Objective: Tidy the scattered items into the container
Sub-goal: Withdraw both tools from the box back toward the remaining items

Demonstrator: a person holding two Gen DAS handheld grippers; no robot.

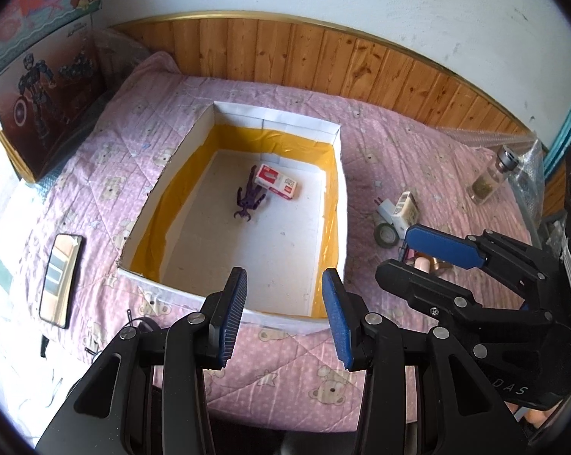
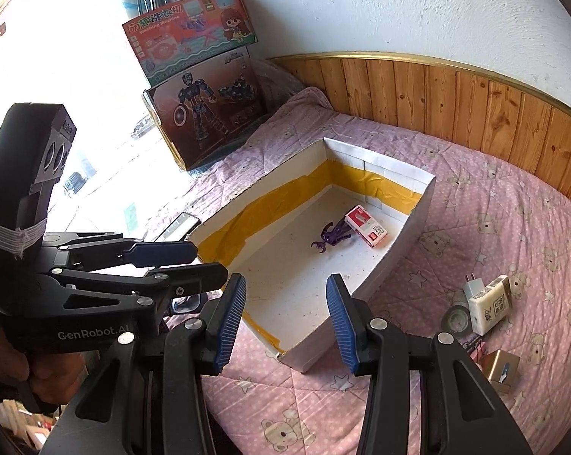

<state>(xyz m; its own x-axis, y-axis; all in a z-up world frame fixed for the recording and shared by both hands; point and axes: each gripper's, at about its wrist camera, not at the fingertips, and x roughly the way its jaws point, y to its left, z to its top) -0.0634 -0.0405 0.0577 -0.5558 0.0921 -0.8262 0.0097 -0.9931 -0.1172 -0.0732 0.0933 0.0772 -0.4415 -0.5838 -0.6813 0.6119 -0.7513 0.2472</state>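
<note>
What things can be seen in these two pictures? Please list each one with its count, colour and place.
box: 1, white with yellow lining, middle of quilt
staple box: 1, red and white, inside box
toy: 1, purple, inside box, beside staple box
phone: 1, dark, on quilt left of box
bottle: 1, clear with silver cap, on quilt far right
plug: 1, white, right of box
packet: 1, cream, beside plug
tape roll: 1, grey, next to packet
gold box: 1, near right edge
toy cartons: 2, stacked, far left corner
quilt: 1, pink
left tool: open, empty
right tool: open, empty
</note>
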